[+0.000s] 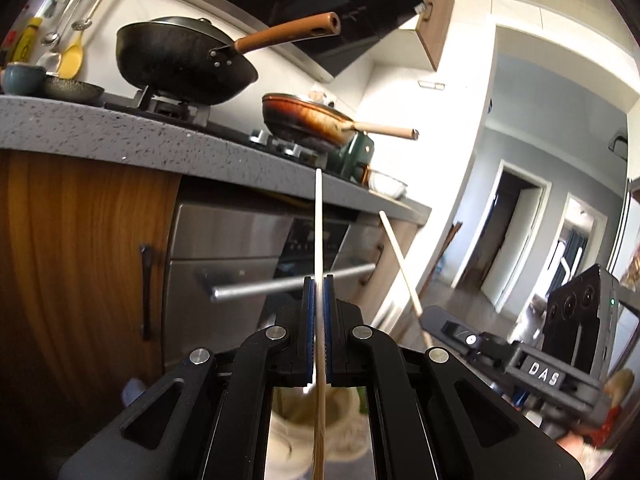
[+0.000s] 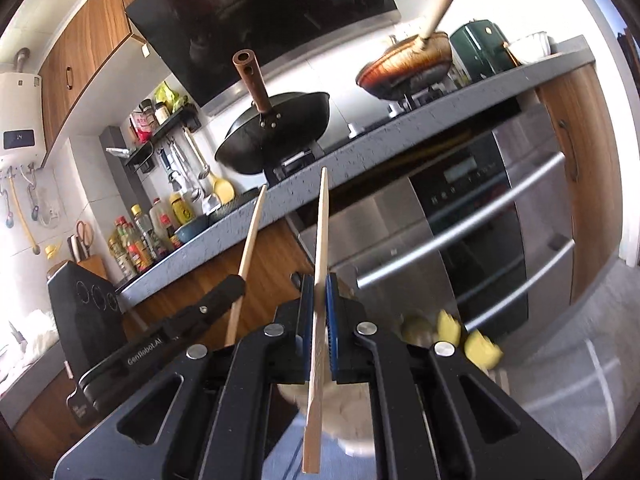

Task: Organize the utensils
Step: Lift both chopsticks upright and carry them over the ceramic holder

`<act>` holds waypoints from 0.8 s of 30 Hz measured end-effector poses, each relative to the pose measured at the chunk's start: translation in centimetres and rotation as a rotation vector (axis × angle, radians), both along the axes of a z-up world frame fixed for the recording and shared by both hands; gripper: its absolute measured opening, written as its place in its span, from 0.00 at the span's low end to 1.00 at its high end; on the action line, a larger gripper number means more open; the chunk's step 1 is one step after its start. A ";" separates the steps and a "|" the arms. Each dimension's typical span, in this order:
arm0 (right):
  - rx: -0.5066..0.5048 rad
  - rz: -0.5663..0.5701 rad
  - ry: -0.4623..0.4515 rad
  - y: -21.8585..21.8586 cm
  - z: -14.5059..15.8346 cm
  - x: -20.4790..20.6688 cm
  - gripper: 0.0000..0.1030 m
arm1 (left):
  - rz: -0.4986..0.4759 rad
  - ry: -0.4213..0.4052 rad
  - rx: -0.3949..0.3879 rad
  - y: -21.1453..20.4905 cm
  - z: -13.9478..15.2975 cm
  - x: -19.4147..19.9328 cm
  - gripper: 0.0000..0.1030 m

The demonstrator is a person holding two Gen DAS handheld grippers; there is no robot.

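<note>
My left gripper (image 1: 319,280) is shut on a pale wooden chopstick (image 1: 319,224) that points up past the counter edge. My right gripper (image 2: 320,278) is shut on a second wooden chopstick (image 2: 321,224), also pointing up. In the left wrist view the right gripper (image 1: 460,326) shows at lower right with its chopstick (image 1: 400,264). In the right wrist view the left gripper (image 2: 228,286) shows at lower left with its chopstick (image 2: 250,240). Both grippers are held in the air in front of the lower cabinets.
A grey speckled counter (image 1: 100,128) carries a black wok (image 1: 180,64), a brown frying pan (image 1: 308,116) and a green appliance (image 1: 356,152). A steel oven (image 2: 460,216) sits below. Bottles (image 2: 140,240) and hanging utensils (image 2: 200,172) stand at the far left.
</note>
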State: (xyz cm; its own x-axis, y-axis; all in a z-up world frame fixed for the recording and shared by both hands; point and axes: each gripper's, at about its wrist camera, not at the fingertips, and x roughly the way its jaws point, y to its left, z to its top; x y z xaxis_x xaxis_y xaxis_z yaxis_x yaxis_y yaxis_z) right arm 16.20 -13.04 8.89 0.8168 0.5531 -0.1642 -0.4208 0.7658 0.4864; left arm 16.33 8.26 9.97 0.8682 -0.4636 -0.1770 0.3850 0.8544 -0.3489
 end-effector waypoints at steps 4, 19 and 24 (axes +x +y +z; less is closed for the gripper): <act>-0.010 -0.050 -0.084 1.3 -0.1 1.1 0.06 | 0.020 -0.021 -0.027 -0.1 -0.6 2.0 0.04; 0.013 -0.052 -0.192 2.8 -0.7 1.5 0.06 | 0.032 -0.094 -0.069 -0.3 -4.0 4.3 0.04; -0.008 -0.060 -0.223 3.2 -0.4 0.9 0.06 | 0.023 -0.107 -0.031 -1.0 -4.6 4.0 0.04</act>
State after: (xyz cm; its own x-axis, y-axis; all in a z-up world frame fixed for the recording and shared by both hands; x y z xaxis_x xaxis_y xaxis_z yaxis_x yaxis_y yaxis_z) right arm 17.14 -9.80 8.51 0.8646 0.5021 0.0201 -0.4710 0.7958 0.3805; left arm 20.36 7.27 5.34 0.8919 -0.4470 -0.0687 0.4018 0.8529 -0.3332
